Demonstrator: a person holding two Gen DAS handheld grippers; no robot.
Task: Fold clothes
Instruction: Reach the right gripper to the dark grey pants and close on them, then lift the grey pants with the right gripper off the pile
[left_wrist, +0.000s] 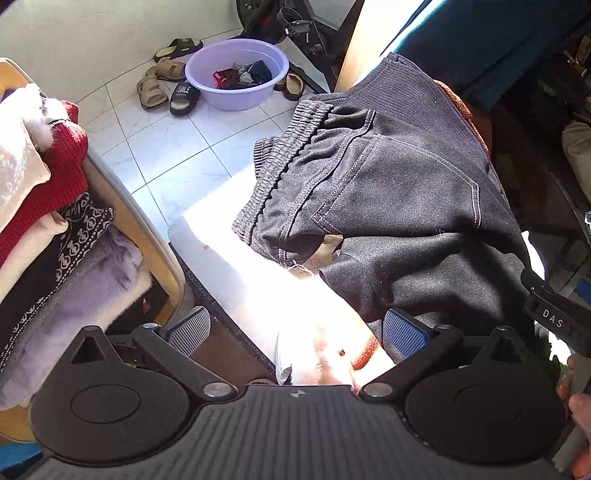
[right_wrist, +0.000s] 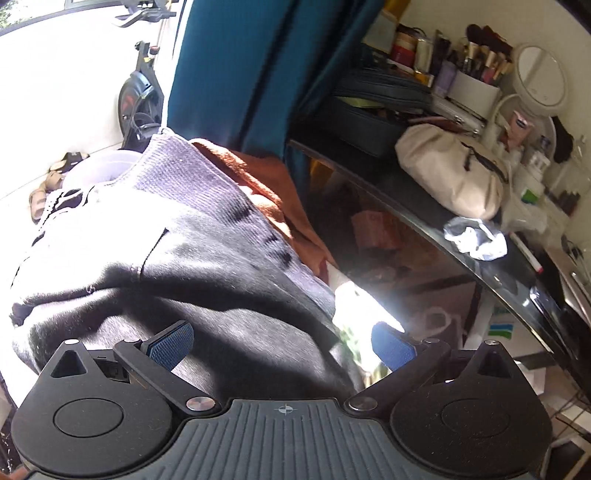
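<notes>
The dark grey trousers (left_wrist: 388, 192) lie in a loose heap on the small white table (left_wrist: 207, 243), their elastic waistband (left_wrist: 284, 155) bunched toward the far left and a stitched back pocket facing up; the cloth is rumpled and partly doubled over itself, and an orange-brown garment (right_wrist: 258, 177) shows from under its far right edge. Both tools sit at the near side of the heap. The left gripper (left_wrist: 297, 332) has its jaws spread wide with nothing between them, its right pad (left_wrist: 404, 332) just at the near hem of the trousers and its left pad over the table's near left edge. The right gripper (right_wrist: 282, 345) is likewise spread wide and holds nothing, its left pad (right_wrist: 171, 349) resting over the grey cloth and the other out past the fabric's right edge. This looks like the start of a fold or the pause between two folds: the garment is not yet squared up and neither tool has taken a grip. The next move probably calls for each gripper to close on a near corner or edge of the trousers, then lift and carry it away toward the waistband, keeping the two sides level so the layers land flat. To the left a stack of clothes (left_wrist: 55, 206) fills a chair, farther off on the tiled floor stands a lilac basin (left_wrist: 236, 74) among sandals, and to the right is a cluttered dark counter (right_wrist: 424, 206).
</notes>
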